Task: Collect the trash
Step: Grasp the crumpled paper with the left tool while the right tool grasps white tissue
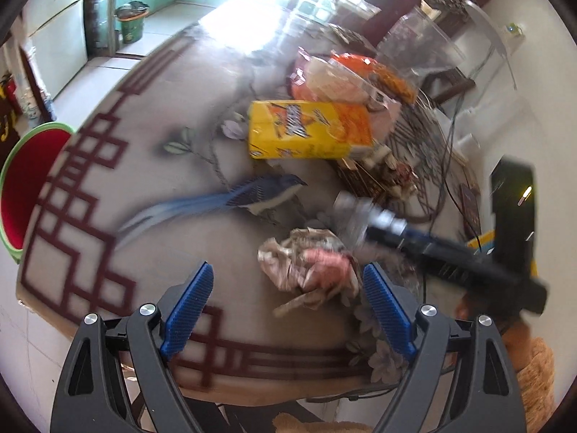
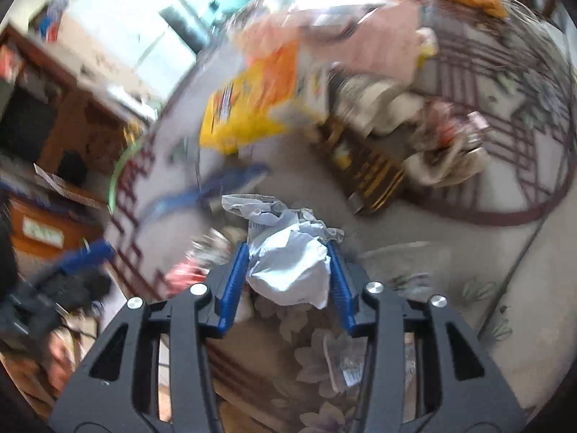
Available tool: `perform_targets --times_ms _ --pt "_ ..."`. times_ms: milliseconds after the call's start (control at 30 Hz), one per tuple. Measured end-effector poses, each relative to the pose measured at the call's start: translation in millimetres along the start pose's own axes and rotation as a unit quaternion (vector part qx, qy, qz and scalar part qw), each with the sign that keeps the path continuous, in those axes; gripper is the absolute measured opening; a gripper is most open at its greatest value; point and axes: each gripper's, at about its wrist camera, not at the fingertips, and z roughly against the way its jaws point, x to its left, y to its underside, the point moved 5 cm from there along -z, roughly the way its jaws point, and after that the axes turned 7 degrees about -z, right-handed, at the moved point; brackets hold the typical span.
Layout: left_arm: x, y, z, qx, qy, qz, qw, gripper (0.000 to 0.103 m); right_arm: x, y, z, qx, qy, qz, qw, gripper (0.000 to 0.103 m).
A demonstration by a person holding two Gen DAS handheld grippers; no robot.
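Two grippers up. My left gripper [image 1: 288,310] gapes wide, holding nothing, over the table [image 1: 108,195] edge; a crumpled wrapper [image 1: 310,267] lies on the cloth just ahead, toward its right finger. Yellow box [image 1: 310,130] sits farther back, beside a trash pile. My right gripper [image 2: 288,270] pinches a white paper wad [image 2: 288,263] above the table, blurry.

I can't read a single word here. The yellow box [image 1: 310,130] carries slanted lettering, but blur smears it past reading; in my right view that box [image 2: 252,104] is blurrier still. Print on the crumpled paper [image 2: 288,259] is too small.
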Motion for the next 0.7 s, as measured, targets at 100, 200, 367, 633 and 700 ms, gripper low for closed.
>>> perform_targets --times_ms 100,200,367,633,700 --pt "-11.8 2.3 -13.1 0.015 0.007 -0.007 0.9998 0.082 -11.3 -13.5 29.1 -0.048 -0.008 -0.029 0.998 0.043" --pt "-24.8 3.5 -28.3 0.028 0.004 -0.031 0.9991 0.082 -21.9 -19.8 50.0 -0.082 -0.008 -0.055 0.995 0.043" --pt "-34.0 5.5 -49.3 0.044 -0.009 -0.061 0.9971 0.082 -32.0 -9.0 68.5 -0.085 -0.029 -0.07 0.993 0.043" --pt "-24.3 1.6 -72.4 0.04 -0.026 -0.063 0.9968 0.073 -27.3 57.9 49.8 0.006 -0.058 -0.067 0.996 0.044" --pt "-18.3 -1.1 -70.4 0.031 -0.03 -0.055 0.9976 0.067 -33.5 73.6 35.2 0.033 -0.049 -0.074 0.995 0.044"
